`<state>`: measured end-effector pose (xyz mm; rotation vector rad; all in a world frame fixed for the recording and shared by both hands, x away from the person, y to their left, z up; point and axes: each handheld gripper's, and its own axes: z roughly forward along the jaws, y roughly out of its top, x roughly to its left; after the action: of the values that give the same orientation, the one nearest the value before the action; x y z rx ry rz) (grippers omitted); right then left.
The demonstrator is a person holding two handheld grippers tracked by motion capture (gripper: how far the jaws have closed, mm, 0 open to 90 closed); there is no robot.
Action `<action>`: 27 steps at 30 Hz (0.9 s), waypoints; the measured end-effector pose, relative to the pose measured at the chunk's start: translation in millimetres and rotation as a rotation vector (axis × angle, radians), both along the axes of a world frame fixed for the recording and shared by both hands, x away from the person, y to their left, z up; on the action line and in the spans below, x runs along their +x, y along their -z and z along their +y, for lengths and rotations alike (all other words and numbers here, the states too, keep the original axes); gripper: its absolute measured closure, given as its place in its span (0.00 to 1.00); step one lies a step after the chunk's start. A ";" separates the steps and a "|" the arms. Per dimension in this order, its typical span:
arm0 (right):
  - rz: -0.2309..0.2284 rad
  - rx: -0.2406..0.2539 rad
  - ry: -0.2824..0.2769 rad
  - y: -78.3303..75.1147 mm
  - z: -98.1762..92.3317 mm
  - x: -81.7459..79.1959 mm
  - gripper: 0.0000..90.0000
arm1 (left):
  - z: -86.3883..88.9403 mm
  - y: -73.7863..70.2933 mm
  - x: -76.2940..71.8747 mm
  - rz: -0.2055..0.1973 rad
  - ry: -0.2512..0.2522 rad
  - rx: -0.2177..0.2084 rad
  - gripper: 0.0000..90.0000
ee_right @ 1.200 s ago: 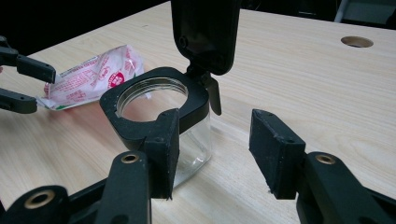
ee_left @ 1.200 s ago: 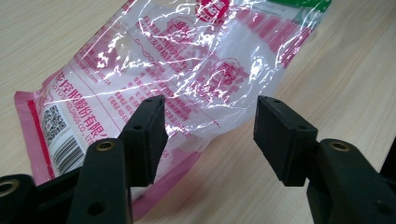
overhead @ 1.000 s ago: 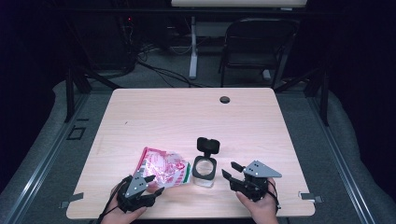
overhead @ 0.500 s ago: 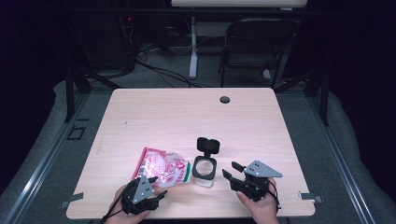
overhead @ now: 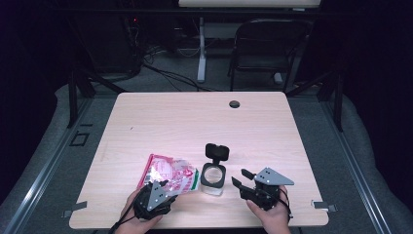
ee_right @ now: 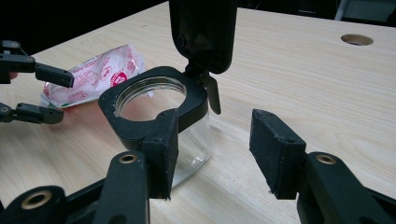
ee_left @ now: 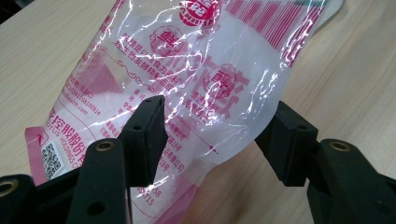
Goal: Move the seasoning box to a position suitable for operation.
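While the left gripper (ee_left: 217, 135) is held with its jaws wide apart, having just narrowed a little, the near end of a clear plastic bag (ee_left: 196, 84) is seen lying between them, with no pad pressed on it. White granular contents can be made out inside the bag, which is crinkled, glossy and printed in pink. The right gripper (ee_right: 215, 149) is likewise spread wide and nothing is held; its left jaw is set just beside a square glass jar (ee_right: 187, 140), and whether they touch cannot be told. The jar is topped by a black collar with a round mouth, its hinged black lid (ee_right: 203, 30) stands upright, and it looks empty. Bag and jar are placed near the front edge of the pale wooden table (overhead: 195, 122), whose far half is left bare apart from a small round hole (overhead: 234, 104).
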<state>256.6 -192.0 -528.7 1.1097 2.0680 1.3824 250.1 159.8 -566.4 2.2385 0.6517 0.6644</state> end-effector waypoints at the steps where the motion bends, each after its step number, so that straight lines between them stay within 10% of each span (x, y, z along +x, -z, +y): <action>1: 0.001 0.002 0.000 0.1 0.1 0.1 0.57 | 0.1 0.0 0.3 0.004 -0.002 0.000 0.50; 27: 0.009 0.010 0.004 1.0 -2.8 1.7 0.57 | 11.0 -11.6 1.1 0.057 0.019 -0.077 0.99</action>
<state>258.3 -194.8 -529.7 1.1255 2.0655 1.3897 251.2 170.8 -554.8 2.1960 0.6715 0.5587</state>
